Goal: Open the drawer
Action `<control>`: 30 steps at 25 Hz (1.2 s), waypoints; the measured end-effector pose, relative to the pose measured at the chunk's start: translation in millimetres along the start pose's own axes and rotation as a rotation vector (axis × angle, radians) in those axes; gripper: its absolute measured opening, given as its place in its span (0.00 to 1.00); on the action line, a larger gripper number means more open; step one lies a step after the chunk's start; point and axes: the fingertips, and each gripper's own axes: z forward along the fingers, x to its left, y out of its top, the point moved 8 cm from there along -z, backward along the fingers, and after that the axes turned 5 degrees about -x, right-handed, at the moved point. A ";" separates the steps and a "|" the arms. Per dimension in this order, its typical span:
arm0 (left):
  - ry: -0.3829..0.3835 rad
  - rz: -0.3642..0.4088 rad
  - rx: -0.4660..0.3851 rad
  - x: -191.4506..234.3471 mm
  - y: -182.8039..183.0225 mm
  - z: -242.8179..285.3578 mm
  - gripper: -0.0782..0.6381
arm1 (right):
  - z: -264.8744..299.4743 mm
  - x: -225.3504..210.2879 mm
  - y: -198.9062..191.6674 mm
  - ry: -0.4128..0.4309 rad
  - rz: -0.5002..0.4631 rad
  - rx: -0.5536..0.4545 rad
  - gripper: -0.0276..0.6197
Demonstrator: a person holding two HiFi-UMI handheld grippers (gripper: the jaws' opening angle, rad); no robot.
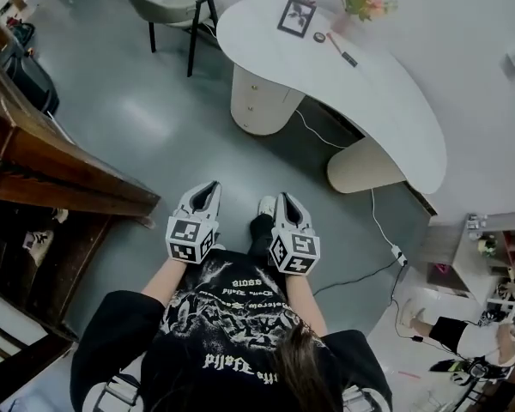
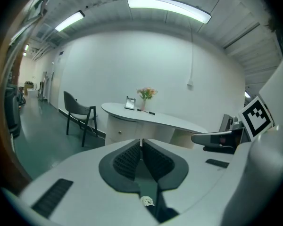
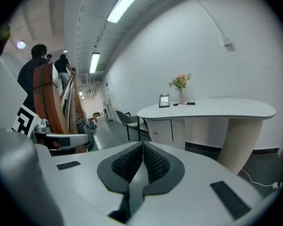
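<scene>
1. Where things are: the drawers (image 1: 259, 99) are in the rounded pedestal under the chair-side end of the white desk (image 1: 386, 101). They're well apart from me, across open floor (image 1: 154, 127). I can make out small knobs (image 1: 256, 87) on the front.
2. Jaws: my left gripper (image 1: 208, 192) has its pads pressed together with nothing between them. My right gripper (image 1: 285, 202) is the same, closed and empty. Both are held out side by side in front of me.
3. So I'd say I'm on the approach, and nothing is gripped yet. Job one is getting close enough to reach the pedestal front squarely, not at a stretch.
4. The knobs look tiny, so I'd spread one pair of jaws before arriving. Then I'd line up with a pad on each side of the knob and close on it gently.
5. I'd pull straight out from the drawer face. The front is curved, so a sideways pull could probably make the pads slip off.
6. The task doesn't say which drawer, and I see more than one knob. I'd commit to one early.
7. Stuff to dodge: the chair (image 1: 167, 7) stands near that end of the desk. A white cable (image 1: 322, 136) trails on the floor just beside the pedestal, and I don't want to trip on it.
</scene>
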 end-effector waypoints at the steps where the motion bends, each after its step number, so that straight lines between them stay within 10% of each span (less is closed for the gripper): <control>1: 0.015 -0.002 0.004 1.7 1.6 6.3 0.16 | 8.7 -3.8 5.8 0.013 -0.005 0.000 0.09; 30: 0.213 -0.086 0.038 -29.7 53.3 245.5 0.16 | 202.3 -163.5 114.0 0.251 -0.162 0.099 0.09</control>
